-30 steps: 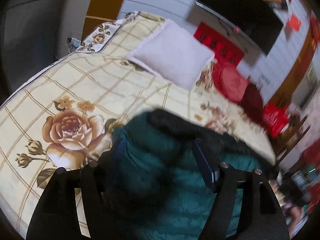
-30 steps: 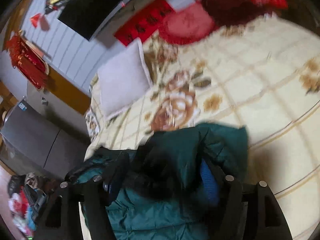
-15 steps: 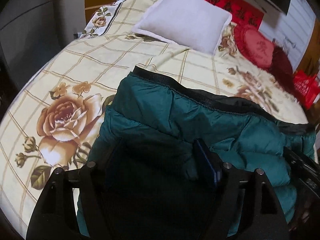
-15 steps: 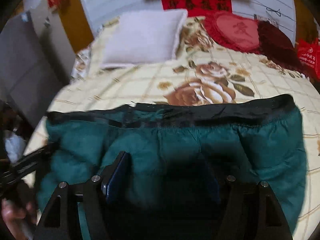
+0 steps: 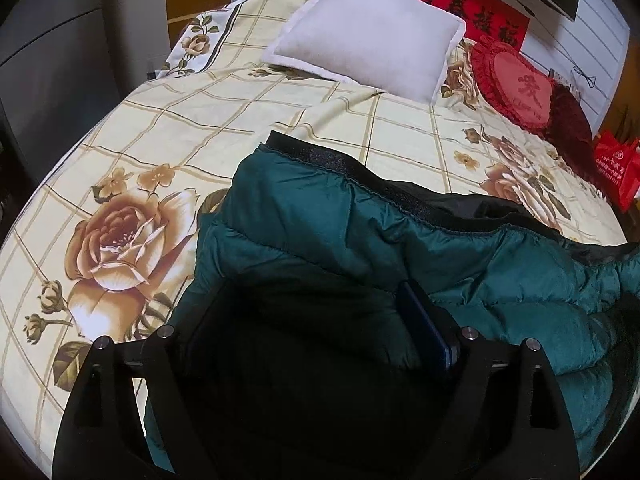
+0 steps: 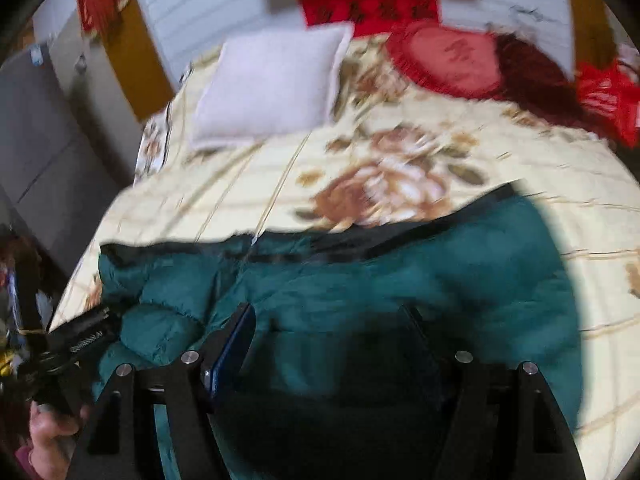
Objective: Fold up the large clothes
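Left wrist view looks up the bed point(image 5: 168, 120), whose cream floral bedspread carries a dark green puffer jacket point(image 5: 360, 248) spread across its near edge. The jacket's black hem band point(image 5: 344, 168) runs diagonally toward the middle of the bed. The left gripper point(image 5: 316, 320) has its jaws spread wide, with green quilted fabric bunched between the two fingers; whether they pinch it cannot be told, as the fabric there lies in deep shadow. A white pillow point(image 5: 372, 36) lies at the head edge, with a red heart-shaped cushion point(image 5: 516, 80) beside it and a red bag point(image 5: 616, 168) at the far right edge.

In the blurred right wrist view the jacket point(image 6: 400, 280) covers the near edge of the bed point(image 6: 520, 160), and the right gripper point(image 6: 332, 340) likewise stands with jaws wide apart over jacket fabric, grip unclear. The other handheld gripper point(image 6: 80, 340) shows at lower left, touching the jacket's left end.
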`<state>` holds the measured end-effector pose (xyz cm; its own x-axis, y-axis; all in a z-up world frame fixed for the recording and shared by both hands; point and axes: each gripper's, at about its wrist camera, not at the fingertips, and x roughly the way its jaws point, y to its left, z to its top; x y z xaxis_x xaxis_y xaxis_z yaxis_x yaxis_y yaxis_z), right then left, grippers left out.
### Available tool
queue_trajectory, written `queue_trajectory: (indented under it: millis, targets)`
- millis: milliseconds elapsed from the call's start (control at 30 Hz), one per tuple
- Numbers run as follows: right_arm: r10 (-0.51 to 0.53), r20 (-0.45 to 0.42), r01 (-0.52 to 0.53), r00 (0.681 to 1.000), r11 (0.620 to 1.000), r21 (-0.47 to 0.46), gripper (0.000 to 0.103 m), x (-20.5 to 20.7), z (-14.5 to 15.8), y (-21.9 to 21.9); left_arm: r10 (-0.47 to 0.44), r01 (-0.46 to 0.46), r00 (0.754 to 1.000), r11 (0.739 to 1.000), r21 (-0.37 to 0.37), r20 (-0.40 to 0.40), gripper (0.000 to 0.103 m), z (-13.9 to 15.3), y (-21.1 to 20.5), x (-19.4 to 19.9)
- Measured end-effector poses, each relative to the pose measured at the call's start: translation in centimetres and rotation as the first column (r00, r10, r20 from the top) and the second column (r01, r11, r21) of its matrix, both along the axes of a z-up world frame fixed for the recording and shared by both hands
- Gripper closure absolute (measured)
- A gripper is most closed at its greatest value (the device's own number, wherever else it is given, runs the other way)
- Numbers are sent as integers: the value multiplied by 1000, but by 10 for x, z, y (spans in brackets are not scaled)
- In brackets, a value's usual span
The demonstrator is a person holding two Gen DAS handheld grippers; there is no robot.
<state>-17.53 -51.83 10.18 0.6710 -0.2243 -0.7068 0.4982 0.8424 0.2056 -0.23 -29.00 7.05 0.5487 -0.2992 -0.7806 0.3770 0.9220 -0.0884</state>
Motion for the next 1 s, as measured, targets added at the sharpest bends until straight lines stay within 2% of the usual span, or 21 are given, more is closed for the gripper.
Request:
queue_trajectory:
  millis: [100, 167, 267, 400, 533, 633, 700, 767, 833, 900, 1000]
  targets:
    - [-78, -37, 77, 996, 996, -37, 32, -11, -5, -22, 1, -1, 1000, 1000, 2, 7, 17, -1, -1, 0]
    - [-119, -67, 119, 991, 993, -2, 32, -12, -22, -42, -2, 2, 1000, 1000, 3, 8, 17, -1, -1, 0]
    - [-105, -135, 109, 985, 994, 26, 30, -2, -51, -50, -4, 4, 1000, 1000, 1, 13, 14, -3, -2, 1]
    - [-102, -175, 97, 979, 995, -36, 29, 5, -47, -42, 2, -2, 1000, 1000, 10, 14, 12, -4, -4, 3]
    - [-98, -93, 96, 991, 995, -25, 29, -21, -24, -32, -11, 11, 1000, 1000, 8, -2, 12, 1, 0, 0]
    - [-125, -38, 123, 991, 991, -54, 29, -43, -10, -24, -19, 19, 1000, 1000, -7, -9, 12, 6, 6, -4]
    - [-146, -45, 144, 988, 988, -48, 24, -49, -14, -24, -24, 24, 1000, 1000, -17, -6, 12, 10, 10, -9]
    - [-136, -101, 135, 986, 991, -11, 22, -45, -31, -29, -30, 30, 1000, 999, -23, 0, 12, 14, 13, -15]
    - [-112, -135, 110, 984, 994, -25, 21, -39, -40, -29, -40, 40, 999, 999, -26, 5, 12, 20, 18, -21]
    - [-104, -132, 100, 986, 994, -31, 21, -39, -32, -27, -48, 48, 999, 998, -38, 0, 13, 24, 24, -26]
    - [-85, -68, 85, 994, 996, -4, 21, -53, -14, -25, -55, 54, 998, 997, -64, -14, 13, 28, 38, -31]
